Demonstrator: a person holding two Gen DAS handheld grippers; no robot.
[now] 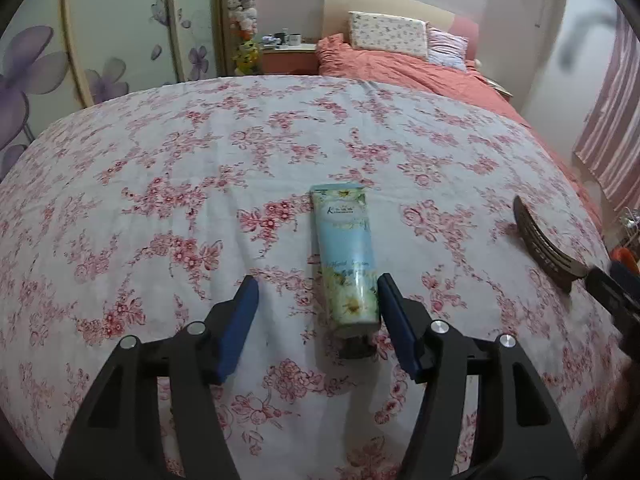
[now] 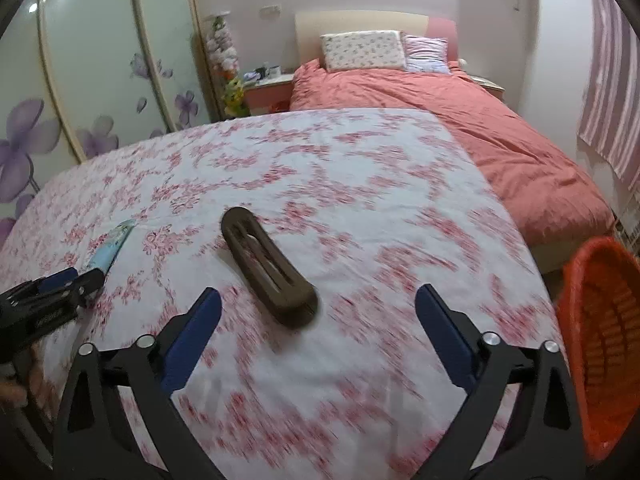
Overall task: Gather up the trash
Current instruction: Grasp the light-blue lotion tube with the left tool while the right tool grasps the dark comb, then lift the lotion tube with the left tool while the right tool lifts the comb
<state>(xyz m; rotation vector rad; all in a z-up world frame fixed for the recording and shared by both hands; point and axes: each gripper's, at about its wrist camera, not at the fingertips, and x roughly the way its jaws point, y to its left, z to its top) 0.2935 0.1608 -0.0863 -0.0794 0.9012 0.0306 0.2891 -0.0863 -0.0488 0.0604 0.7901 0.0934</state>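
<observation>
A pale blue and green flowered cream tube (image 1: 346, 256) lies on the flowered sheet (image 1: 180, 152), dark cap toward me. My left gripper (image 1: 318, 280) is open around the tube's near end. The tube lies close beside the right finger (image 1: 394, 312) and far from the left one. A brown oval hair clip (image 2: 268, 268) lies to the tube's right. My right gripper (image 2: 318, 290) stands wide open, with the clip's near end between its fingertips and neither pad on it. In the right wrist view the tube (image 2: 114, 246) and the left gripper (image 2: 76, 276) show at the far left.
An orange slatted basket (image 2: 600, 340) stands off the sheet's right edge. Beyond the sheet lies a coral duvet (image 2: 500, 128) with two pillows (image 2: 362, 50). A nightstand (image 2: 268, 80) and flowered wardrobe doors (image 2: 100, 80) are at the back left. Striped curtains (image 2: 612, 92) hang at right.
</observation>
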